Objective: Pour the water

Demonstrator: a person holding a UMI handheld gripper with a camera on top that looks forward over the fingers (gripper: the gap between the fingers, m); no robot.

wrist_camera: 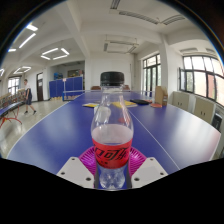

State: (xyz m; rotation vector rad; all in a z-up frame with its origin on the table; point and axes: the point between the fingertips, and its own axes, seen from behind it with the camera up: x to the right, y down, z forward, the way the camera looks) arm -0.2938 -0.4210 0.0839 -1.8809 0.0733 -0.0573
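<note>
Gripper view: the hand-held gripper [112, 165] shows at the bottom of the scene, its two light-coloured fingers [76, 170] set to either side of a clear plastic bottle [111, 140]. The magenta pads [88, 157] on the inner faces of the fingers sit against the lower body of the bottle on both sides, with no gap visible at either side, so the hand-held gripper is pinching the bottle. The bottle stands upright between the fingers, its red label [111, 153] level with the pads and bearing white lettering that cannot be read. The upper body of the bottle is transparent and rises to a narrow neck; a cap is not clearly made out, and the level of liquid inside cannot be told. Whether the bottle's base rests on a surface or is lifted clear cannot be told, as the base lies low between the fingers. Ahead of the fingers and beyond the bottle extends a large blue worktop [60, 125] with a white line running away from the hand-held gripper. Further beyond, on the worktop, lies a pale flat object [118, 102], with a small upright brownish item [158, 96] well off to the right of it; neither can be identified. The room behind has windows [196, 75] on the right-hand wall, ceiling light panels [52, 52] overhead to the left, and a dark screen [111, 78] on the far wall straight ahead.
</note>
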